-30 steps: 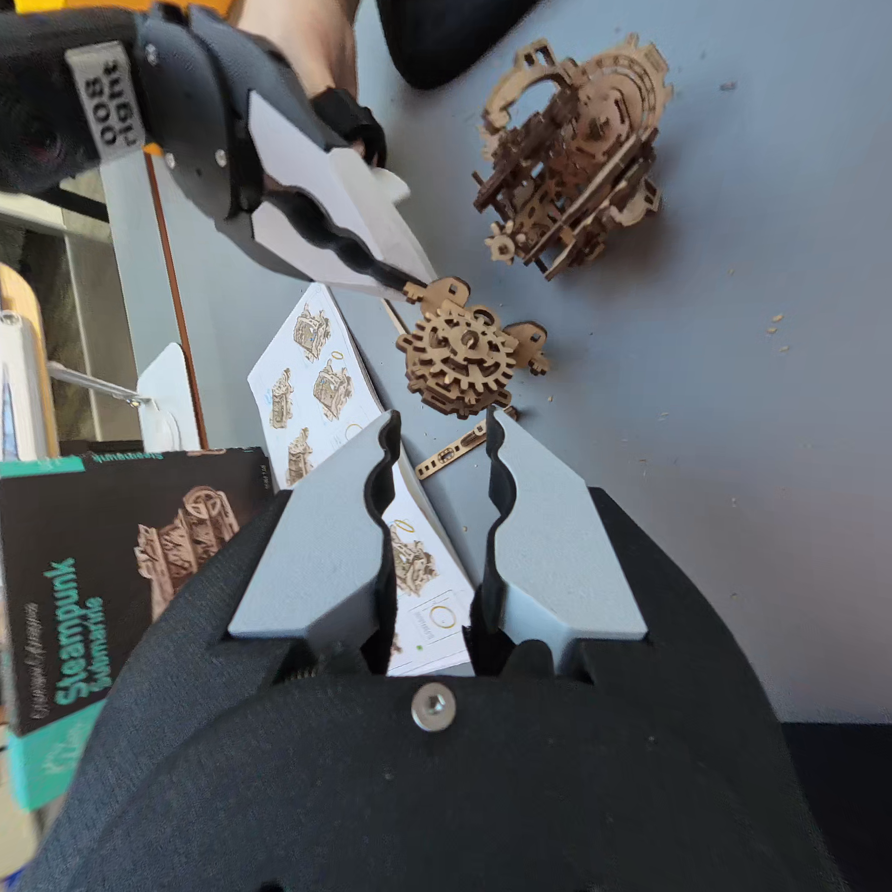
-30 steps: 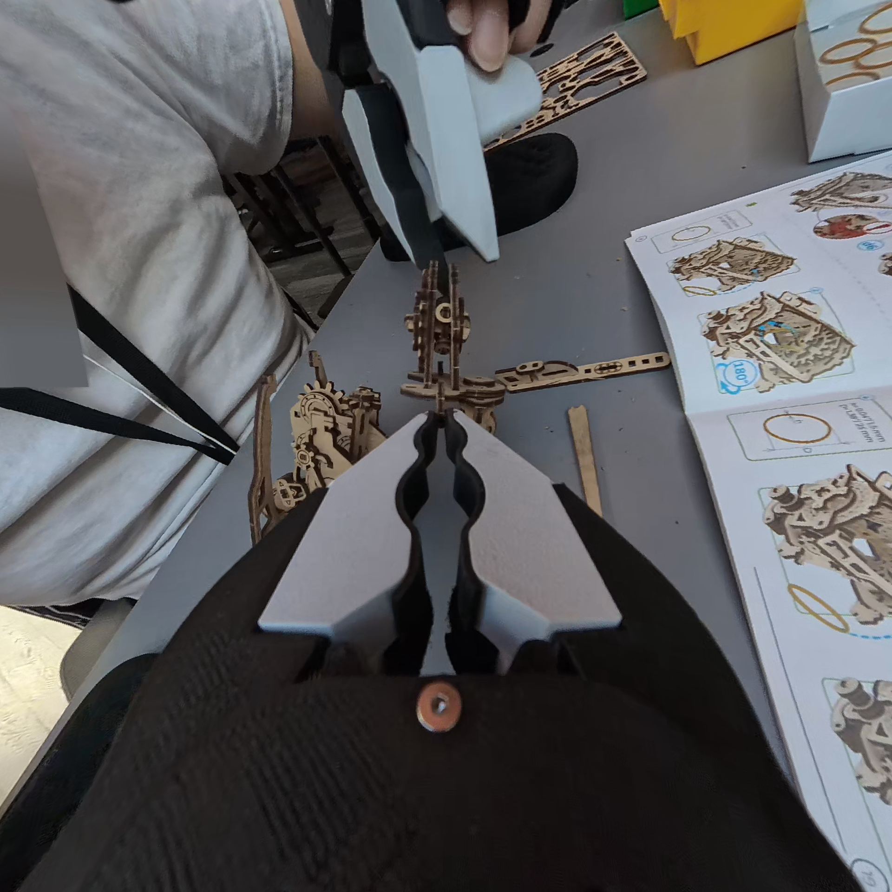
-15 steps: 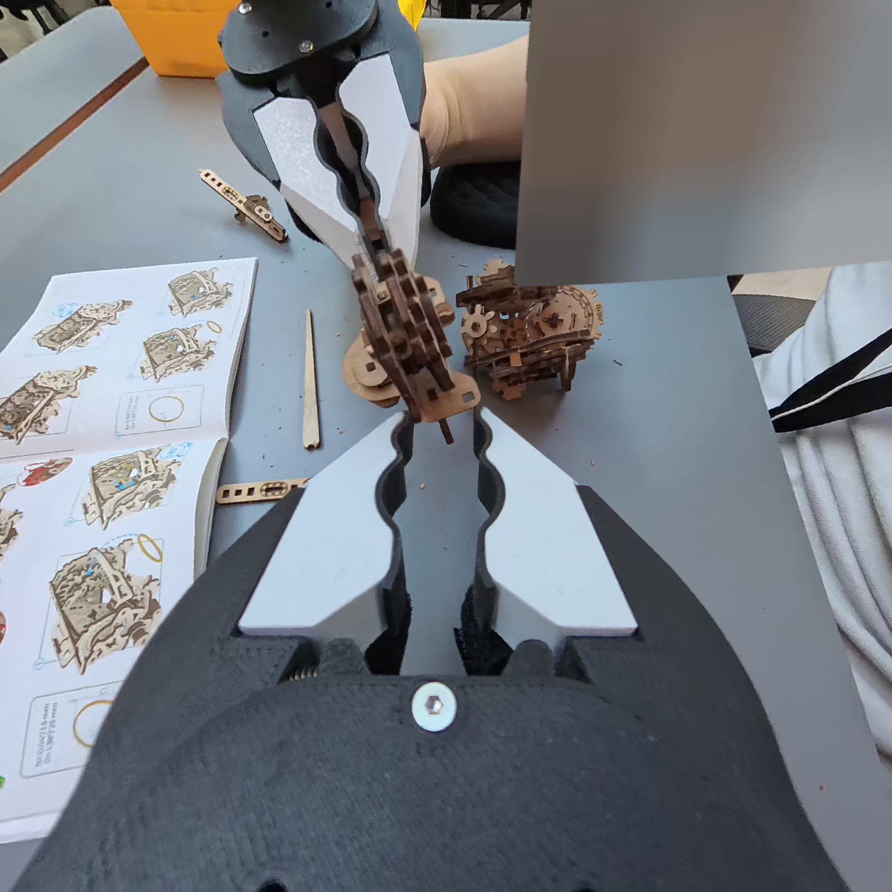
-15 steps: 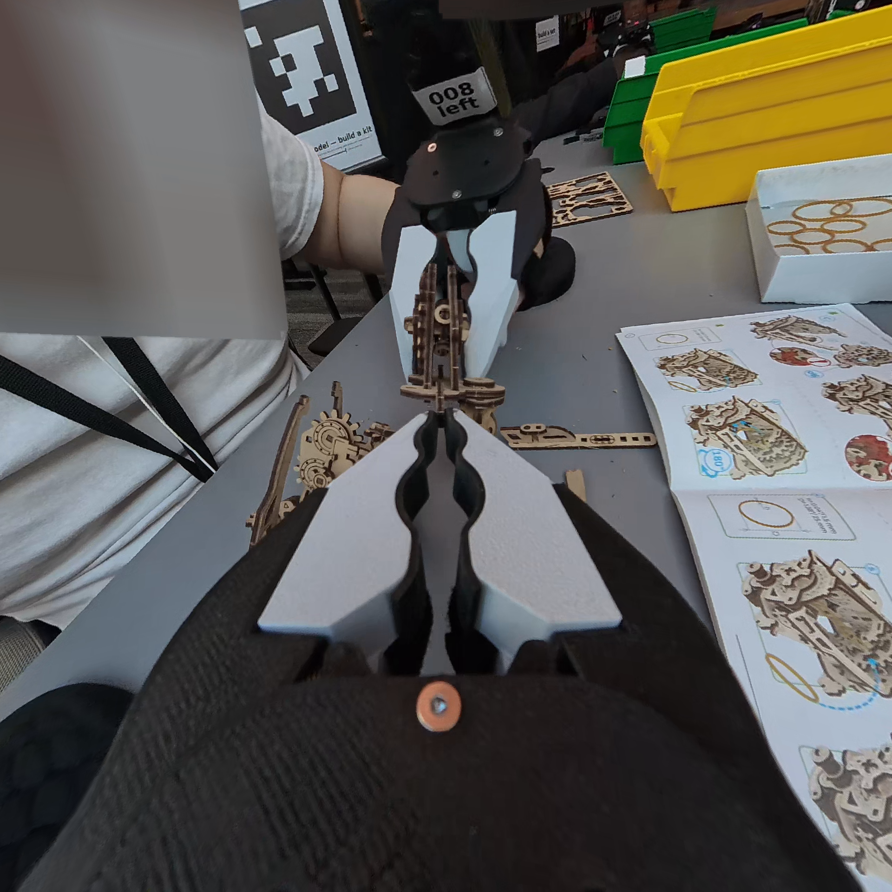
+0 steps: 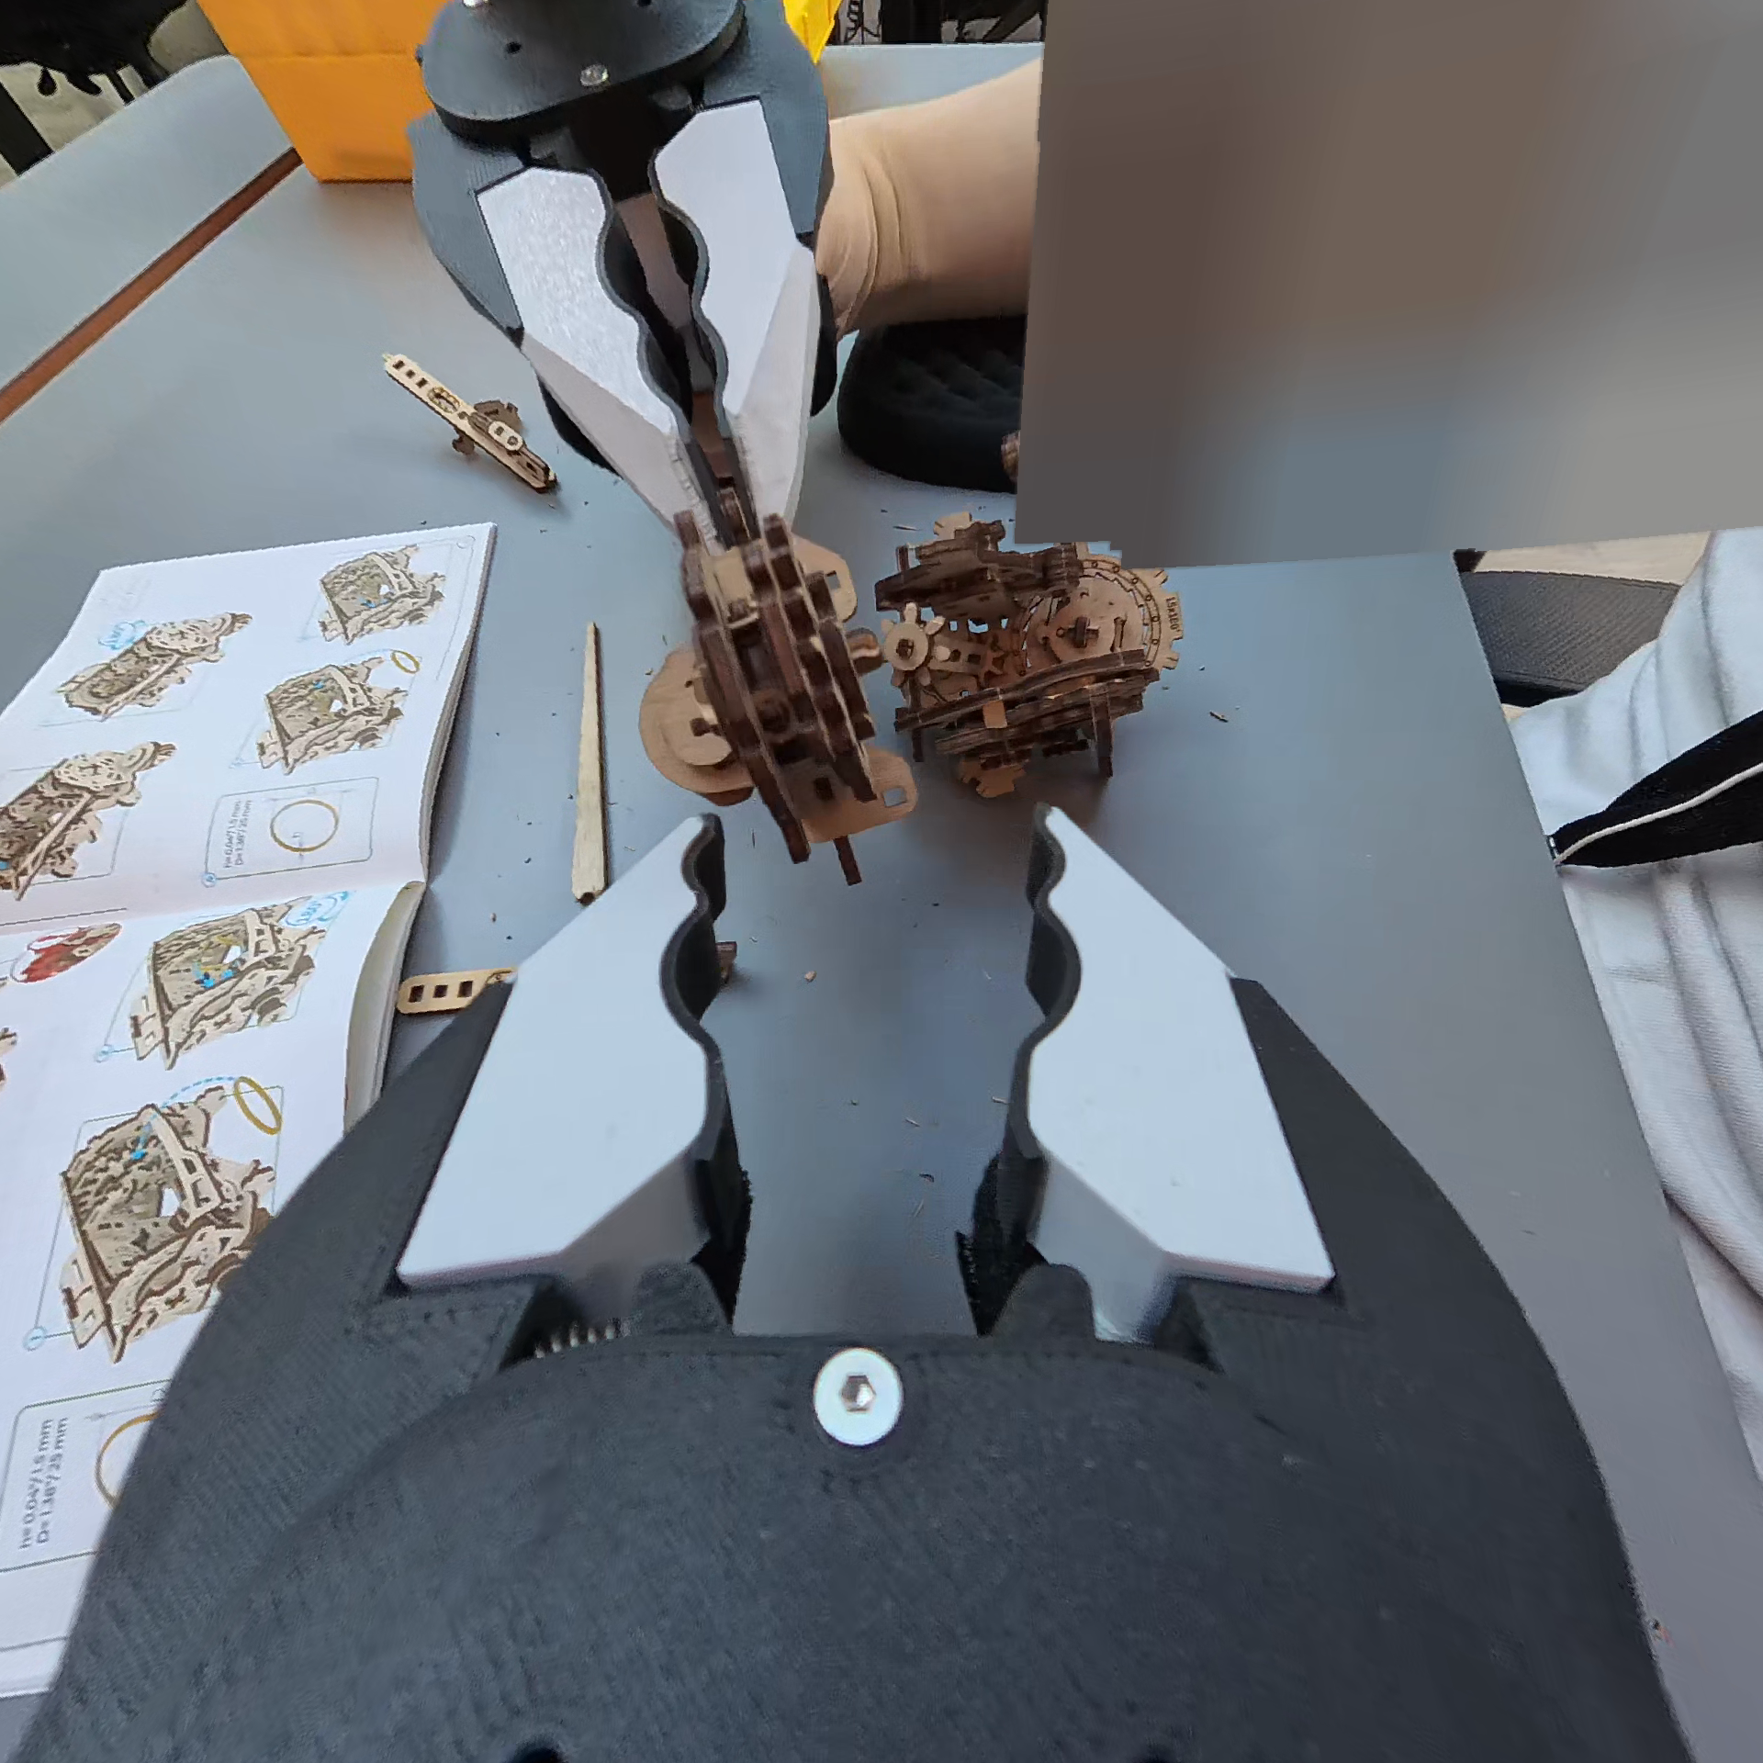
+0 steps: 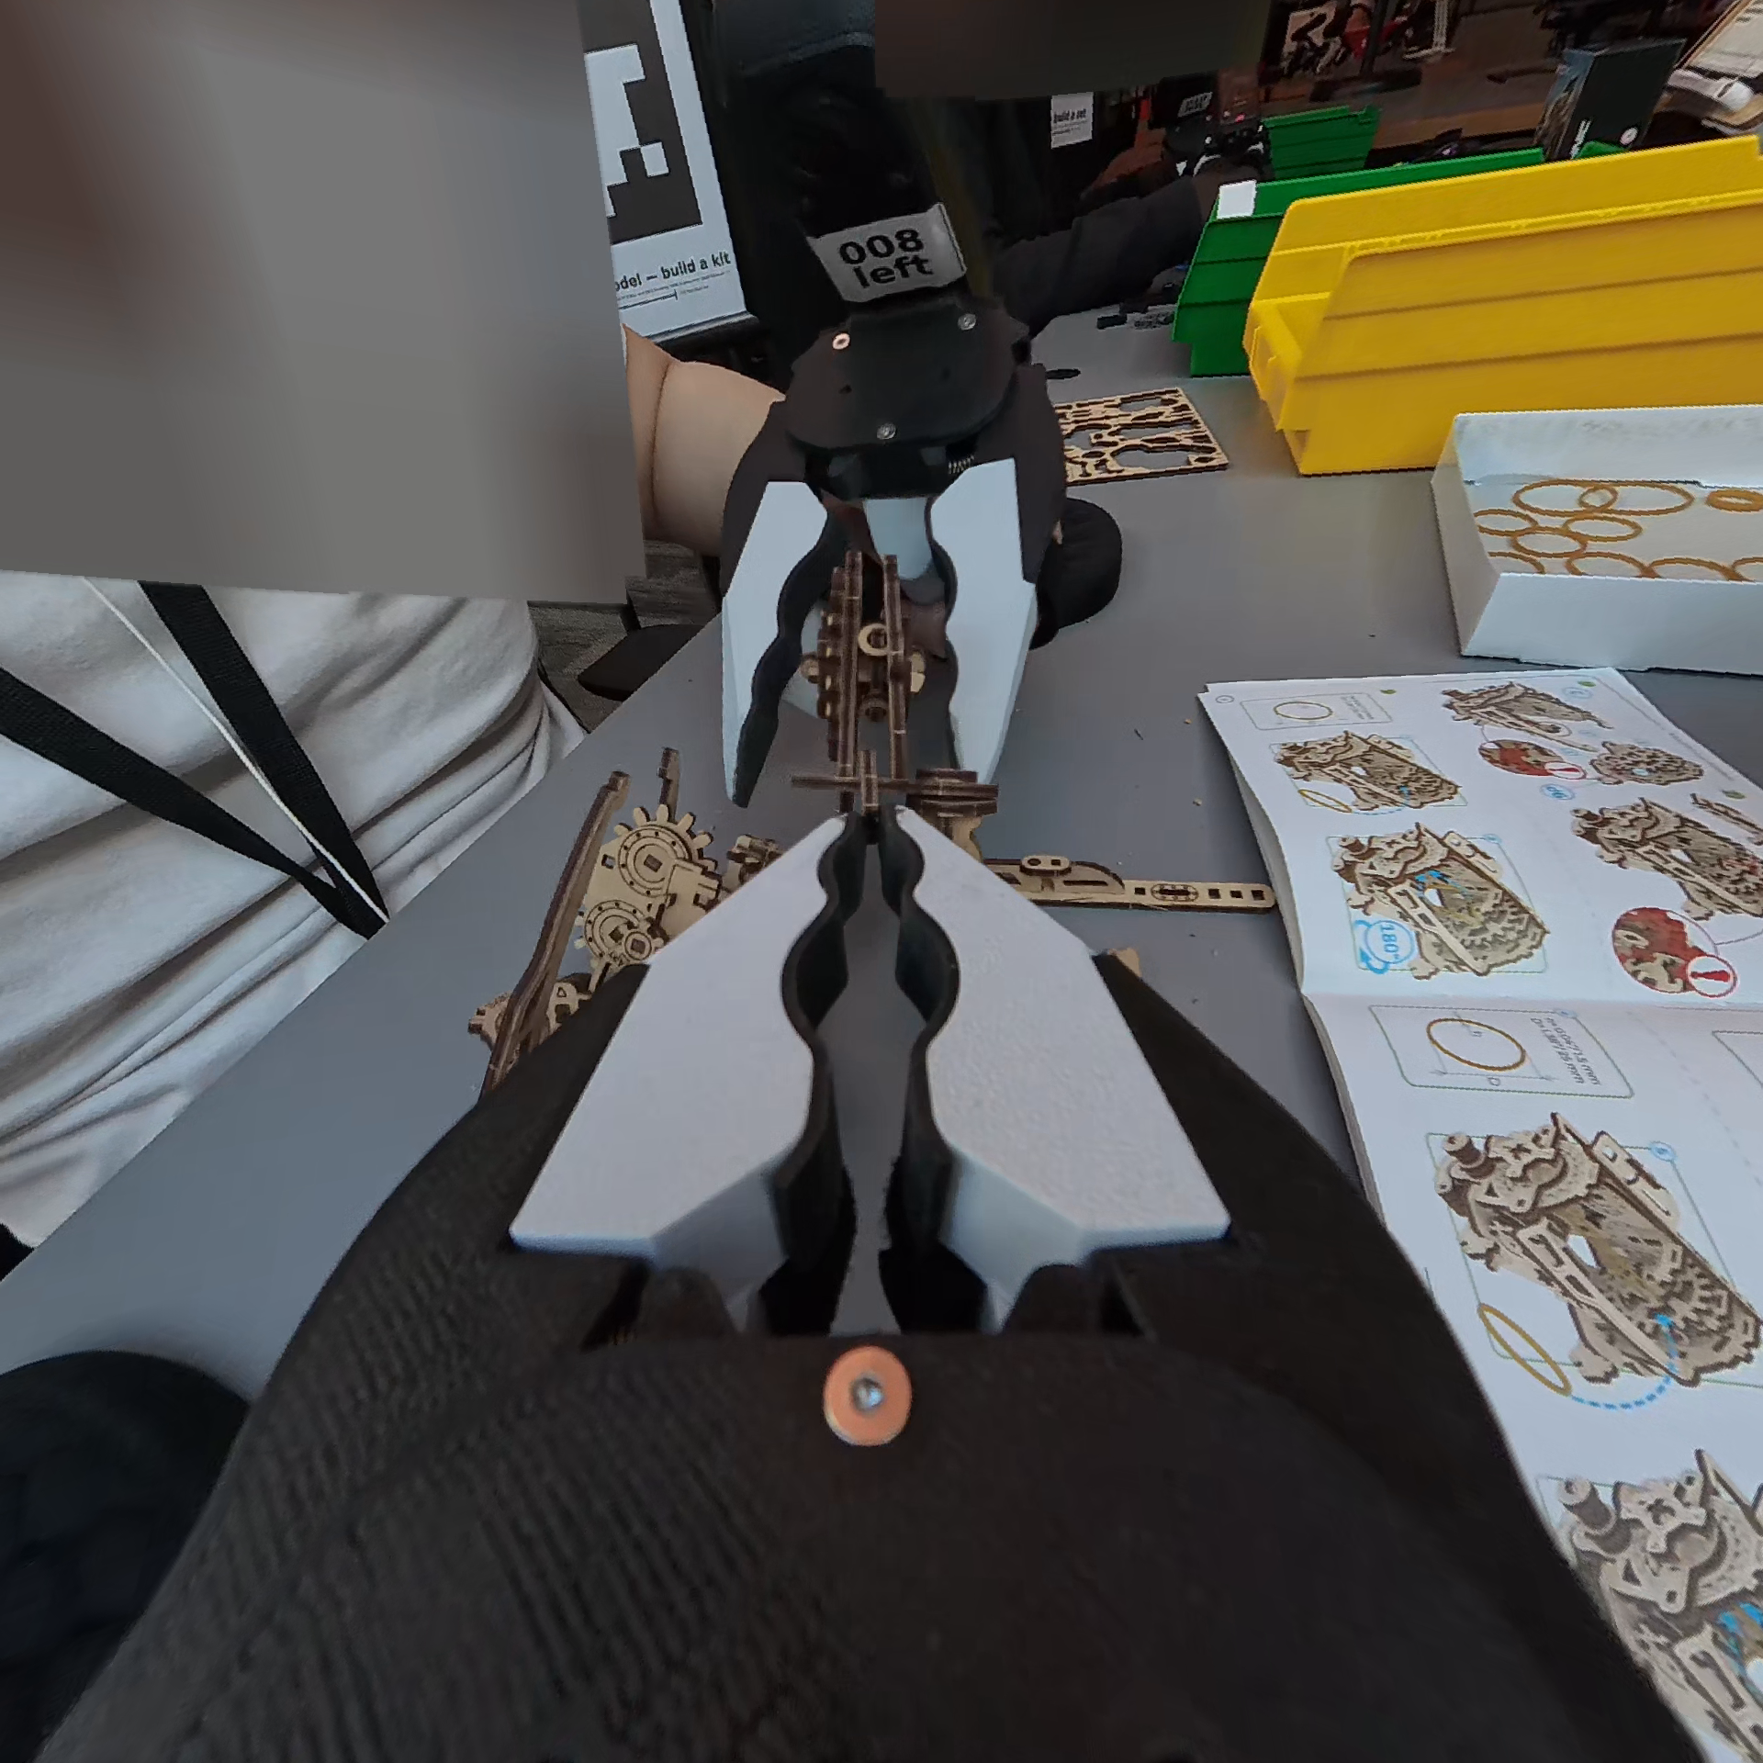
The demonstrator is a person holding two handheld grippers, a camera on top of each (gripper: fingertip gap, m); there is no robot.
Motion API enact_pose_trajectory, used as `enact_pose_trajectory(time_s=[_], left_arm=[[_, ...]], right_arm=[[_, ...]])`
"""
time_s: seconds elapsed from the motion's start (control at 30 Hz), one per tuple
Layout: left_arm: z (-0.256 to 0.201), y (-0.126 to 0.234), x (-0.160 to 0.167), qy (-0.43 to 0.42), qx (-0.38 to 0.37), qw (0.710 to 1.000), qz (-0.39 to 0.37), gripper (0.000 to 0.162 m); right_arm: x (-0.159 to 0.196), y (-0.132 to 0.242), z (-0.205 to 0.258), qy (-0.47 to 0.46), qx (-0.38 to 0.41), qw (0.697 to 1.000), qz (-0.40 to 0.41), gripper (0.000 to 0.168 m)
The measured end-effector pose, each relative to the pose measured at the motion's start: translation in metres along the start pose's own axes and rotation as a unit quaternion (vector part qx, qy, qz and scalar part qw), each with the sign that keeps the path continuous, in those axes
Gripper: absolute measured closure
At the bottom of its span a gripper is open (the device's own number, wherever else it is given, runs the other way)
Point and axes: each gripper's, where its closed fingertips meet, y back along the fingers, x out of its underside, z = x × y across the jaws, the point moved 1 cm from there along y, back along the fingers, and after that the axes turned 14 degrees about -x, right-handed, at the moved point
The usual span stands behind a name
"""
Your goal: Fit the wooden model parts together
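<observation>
My right gripper (image 6: 868,820) is shut on the edge of a wooden gear assembly (image 6: 868,668) and holds it above the grey table (image 6: 1192,591). In the left wrist view the gear assembly (image 5: 782,706) hangs from the right gripper (image 5: 715,496), tilted. My left gripper (image 5: 876,830) is wide open and empty, its fingers either side of the assembly's lower end, not touching it. It also shows in the right wrist view (image 6: 859,777), facing mine. The larger wooden model body (image 5: 1026,668) stands on the table just right of the assembly; it shows too in the right wrist view (image 6: 649,878).
An open instruction booklet (image 5: 219,763) lies to the left. A wooden stick (image 5: 591,763), a flat wooden piece (image 5: 682,735) and slotted strips (image 5: 448,992) (image 5: 477,434) lie near. A white box of rubber rings (image 6: 1612,544), a yellow bin (image 6: 1526,315) and a parts sheet (image 6: 1135,434) stand behind. A person sits at the table edge.
My left gripper swung round to face the right gripper, came up to the gear assembly and opened its jaws much wider. The right gripper kept its hold on the assembly.
</observation>
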Motion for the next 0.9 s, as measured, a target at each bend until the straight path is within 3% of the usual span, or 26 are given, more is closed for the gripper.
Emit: enact_pose_trajectory(time_s=[0.13,0.37,0.47,0.57,0.67,0.83,0.9], left_arm=[[0.011,0.006,0.002,0.014,0.015,1.000,0.003,0.103],[0.043,0.034,-0.018,0.100,0.123,0.987,-0.009,0.130],[0.050,0.037,-0.034,0.146,0.196,0.970,-0.006,0.132],[0.044,0.031,-0.046,0.176,0.268,0.947,0.005,0.134],[0.037,0.015,-0.035,0.149,0.283,0.946,0.053,0.127],[0.031,0.007,-0.039,0.161,0.332,0.928,0.047,0.147],[0.031,0.007,-0.040,0.165,0.344,0.924,0.042,0.147]], right_arm=[[-0.003,-0.001,0.005,0.018,0.001,1.000,0.006,0.166],[-0.010,0.001,0.010,0.080,0.013,0.996,0.030,0.166],[-0.015,-0.002,0.013,0.118,0.019,0.992,0.047,0.166],[-0.014,-0.005,0.015,0.147,0.029,0.986,0.070,0.166],[-0.017,-0.006,0.017,0.170,0.036,0.982,0.079,0.166],[-0.023,-0.005,0.020,0.193,0.042,0.977,0.082,0.166],[-0.023,-0.004,0.021,0.197,0.043,0.976,0.083,0.166]])
